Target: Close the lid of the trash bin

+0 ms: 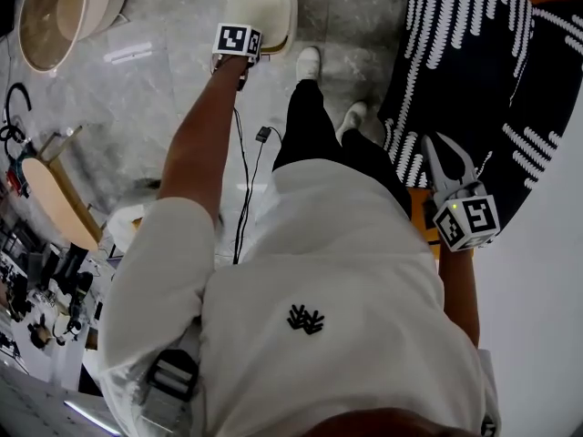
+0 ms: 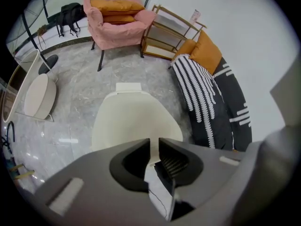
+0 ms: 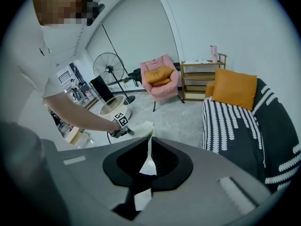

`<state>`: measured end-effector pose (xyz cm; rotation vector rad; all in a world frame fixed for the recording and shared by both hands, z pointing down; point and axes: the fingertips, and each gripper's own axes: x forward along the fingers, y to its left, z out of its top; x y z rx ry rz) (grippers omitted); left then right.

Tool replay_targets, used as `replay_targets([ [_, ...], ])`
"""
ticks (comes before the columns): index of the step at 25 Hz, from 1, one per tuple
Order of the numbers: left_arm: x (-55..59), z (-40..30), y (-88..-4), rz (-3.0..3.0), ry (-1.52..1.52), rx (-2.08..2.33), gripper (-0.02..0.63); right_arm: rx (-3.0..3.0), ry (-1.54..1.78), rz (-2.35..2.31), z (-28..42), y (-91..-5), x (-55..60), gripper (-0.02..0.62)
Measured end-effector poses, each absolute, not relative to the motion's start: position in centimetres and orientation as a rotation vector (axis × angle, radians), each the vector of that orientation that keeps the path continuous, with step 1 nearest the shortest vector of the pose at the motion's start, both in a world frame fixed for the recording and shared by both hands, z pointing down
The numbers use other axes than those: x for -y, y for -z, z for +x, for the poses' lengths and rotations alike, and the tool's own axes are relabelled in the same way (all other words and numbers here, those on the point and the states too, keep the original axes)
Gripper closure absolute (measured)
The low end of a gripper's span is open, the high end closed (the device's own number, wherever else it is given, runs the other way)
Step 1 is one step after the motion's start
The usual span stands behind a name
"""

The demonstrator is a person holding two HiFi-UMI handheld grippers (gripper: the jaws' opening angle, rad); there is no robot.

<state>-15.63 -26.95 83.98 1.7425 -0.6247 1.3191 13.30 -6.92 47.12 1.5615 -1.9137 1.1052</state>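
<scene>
Left gripper view looks along the left hand-held gripper (image 2: 154,146), whose jaws stand almost together with only a slim slit between them and nothing held, straight down onto the cream lid (image 2: 134,119) just beyond their tips. The trash bin (image 1: 290,12) stands on the grey marble floor (image 2: 94,84), in front of the person's feet and well apart from the striped sofa (image 1: 492,80); the head view shows the left arm stretched out to it. Whether the lid is fully seated or a little raised on its hinge I cannot tell. It looks like thin moulded plastic: light, stiff, smooth and likely slippery, so pinching its edge would probably be awkward. A better hold, I judge, is no hold at all but a flat press with the near-shut jaw tips on the front half of the lid, away from the hinge at the far side, kept gentle so the light bin does not skid. The right hand-held gripper (image 3: 149,144) hangs by the sofa, jaws drawn together and empty.
</scene>
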Motion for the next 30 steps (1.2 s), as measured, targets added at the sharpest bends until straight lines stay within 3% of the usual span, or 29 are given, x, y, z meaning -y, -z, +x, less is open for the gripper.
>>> replay_targets([
  [30,22.4,-17.9,-95.1,1.641,-1.438,0.617,0.491,1.833,-1.186,1.345,12.9,-52.6,7.7,0.574],
])
